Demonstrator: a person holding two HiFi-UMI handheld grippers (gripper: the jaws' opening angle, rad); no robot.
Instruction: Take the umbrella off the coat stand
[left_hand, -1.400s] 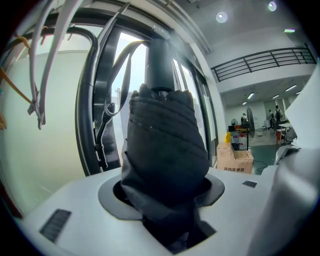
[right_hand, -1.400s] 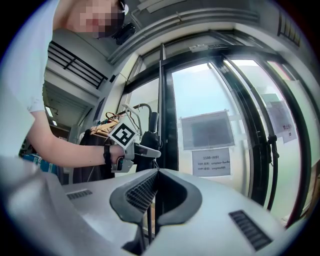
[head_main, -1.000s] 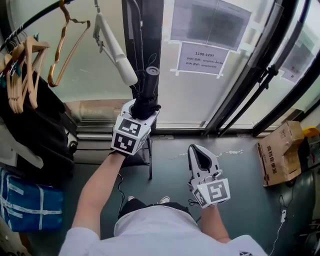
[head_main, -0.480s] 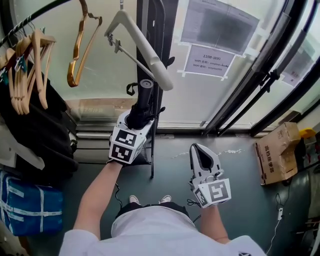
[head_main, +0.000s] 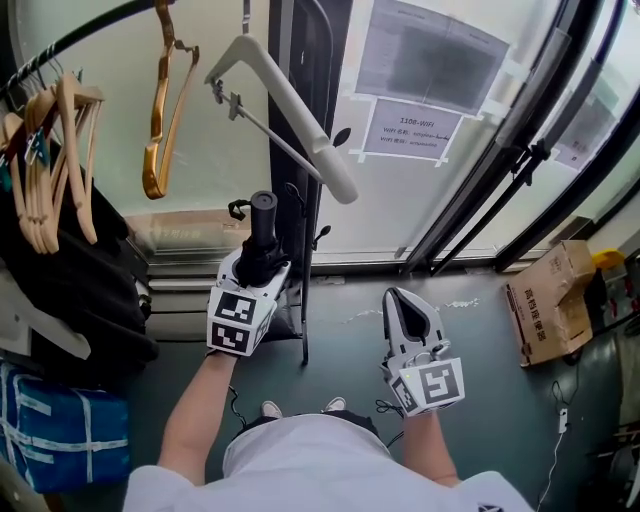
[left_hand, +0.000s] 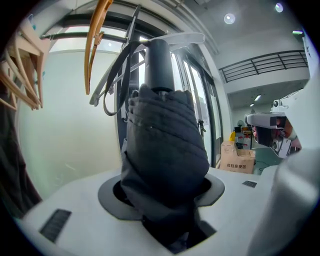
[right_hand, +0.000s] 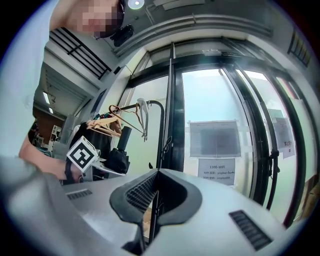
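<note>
Left gripper (head_main: 260, 270) clamped around the folded black umbrella (head_main: 262, 232), umbrella upright, just left of the coat stand's dark pole (head_main: 303, 160), right gripper (head_main: 404, 304) closed, empty, well apart.

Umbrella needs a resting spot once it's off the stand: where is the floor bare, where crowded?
Bare floor lies between the right gripper and the cardboard box. The left side is crowded: black clothes under the hangers, a blue bag, and the coat stand beside the left gripper.

Folded dark umbrella (left_hand: 162, 145) in left gripper (left_hand: 162, 195)
</note>
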